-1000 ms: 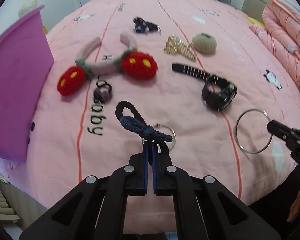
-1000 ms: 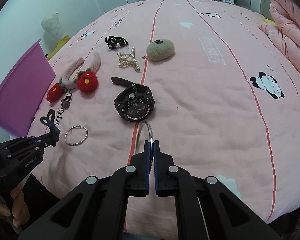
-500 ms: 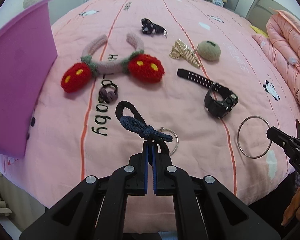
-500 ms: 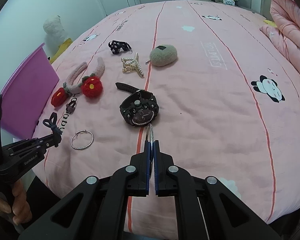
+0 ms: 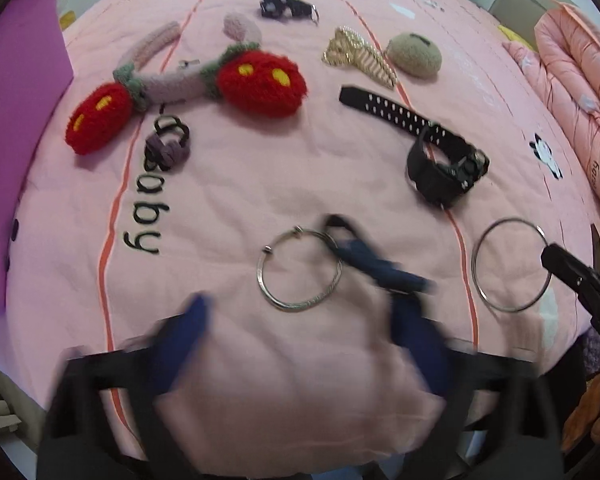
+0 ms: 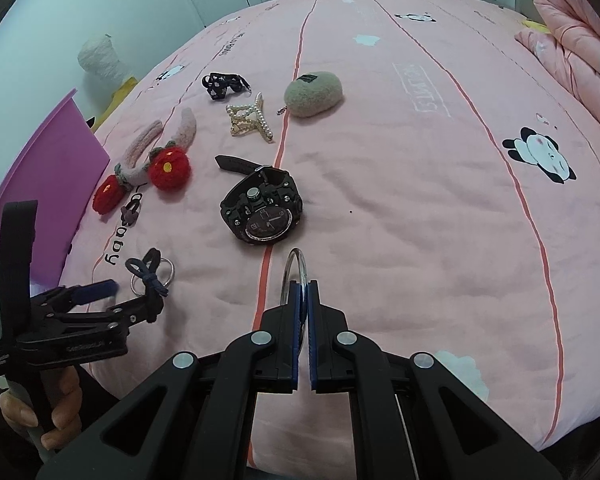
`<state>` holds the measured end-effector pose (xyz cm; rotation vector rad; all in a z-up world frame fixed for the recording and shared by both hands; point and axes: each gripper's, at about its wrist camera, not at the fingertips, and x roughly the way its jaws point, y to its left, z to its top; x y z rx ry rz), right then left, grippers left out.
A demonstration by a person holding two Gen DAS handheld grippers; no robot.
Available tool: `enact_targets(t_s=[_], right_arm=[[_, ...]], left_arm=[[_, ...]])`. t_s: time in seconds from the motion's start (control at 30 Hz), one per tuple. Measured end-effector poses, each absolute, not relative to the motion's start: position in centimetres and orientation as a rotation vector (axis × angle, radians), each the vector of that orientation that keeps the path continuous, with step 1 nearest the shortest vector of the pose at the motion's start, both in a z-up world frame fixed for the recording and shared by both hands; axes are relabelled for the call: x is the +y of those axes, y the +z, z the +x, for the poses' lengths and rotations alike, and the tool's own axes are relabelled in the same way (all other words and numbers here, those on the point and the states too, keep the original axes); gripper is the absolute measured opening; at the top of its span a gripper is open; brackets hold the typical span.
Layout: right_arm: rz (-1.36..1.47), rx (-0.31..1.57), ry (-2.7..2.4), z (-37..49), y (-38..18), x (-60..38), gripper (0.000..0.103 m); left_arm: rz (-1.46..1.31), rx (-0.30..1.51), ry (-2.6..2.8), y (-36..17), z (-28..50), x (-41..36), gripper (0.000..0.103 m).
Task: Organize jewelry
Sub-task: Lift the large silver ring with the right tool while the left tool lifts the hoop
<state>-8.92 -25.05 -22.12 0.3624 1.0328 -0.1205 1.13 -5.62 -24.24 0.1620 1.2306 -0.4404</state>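
Note:
My left gripper [image 5: 300,312] is blurred and its jaws are opening wide. The dark blue hair tie [image 5: 376,264] hangs loose by the right finger, with no pad pressing on it. It lies across the edge of a small silver bangle [image 5: 260,276] on the pink bed. In the right wrist view the hair tie [image 6: 148,276] drapes over the left gripper's [image 6: 134,294] far fingertip. My right gripper [image 6: 304,292] is shut on a large thin silver ring [image 6: 305,266], held upright just above the bedspread. The left wrist view shows that ring [image 5: 475,266] at the right gripper's [image 5: 550,250] tip.
A black watch [image 6: 260,208], a strawberry headband [image 5: 256,80], a purple knotted hair tie [image 5: 168,148], a pearl clip [image 6: 248,118], a felt pouch [image 6: 314,92] and a black bow [image 6: 220,82] lie on the bed. A purple box [image 6: 40,176] stands at the left edge. A hand [image 6: 52,412] holds the left gripper.
The left gripper's jaws have sprung open and let go of the blue hair tie, and the gripper has sunk closer to the bed. The right gripper still clamps the big ring.

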Motion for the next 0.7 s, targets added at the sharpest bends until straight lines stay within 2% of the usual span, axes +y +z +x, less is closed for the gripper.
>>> enact_targets(t_s=[0.23, 0.53, 0.57, 0.6, 0.63, 0.7], right_arm=[[0.384, 1.030, -0.123, -8.9, -22.6, -25.7, 0.004], [0.405, 1.035, -0.129, -9.0, -23.1, -26.1, 0.004], [0.408, 1.036, -0.130, -9.0, -23.1, -26.1, 0.004], [0.409, 1.037, -0.132, -9.0, -23.1, -26.2, 0.004], [0.410, 1.038, -0.133, -9.0, -23.2, -26.2, 0.004], [0.412, 1.041, -0.132, -8.9, -23.2, -26.1, 0.004]], left_arm=[[0.252, 1.263, -0.392, -26.1, 2.0, -6.5, 0.097], [0.407, 1.190, -0.366, -27.5, 1.6, -9.0, 0.096], [0.396, 1.190, -0.375, -27.4, 1.5, -8.9, 0.094], [0.383, 1.189, -0.393, -27.1, 1.4, -8.8, 0.084], [0.380, 1.183, -0.405, -26.9, 1.3, -8.9, 0.069], [0.386, 1.170, -0.427, -26.3, 0.8, -9.1, 0.046]])
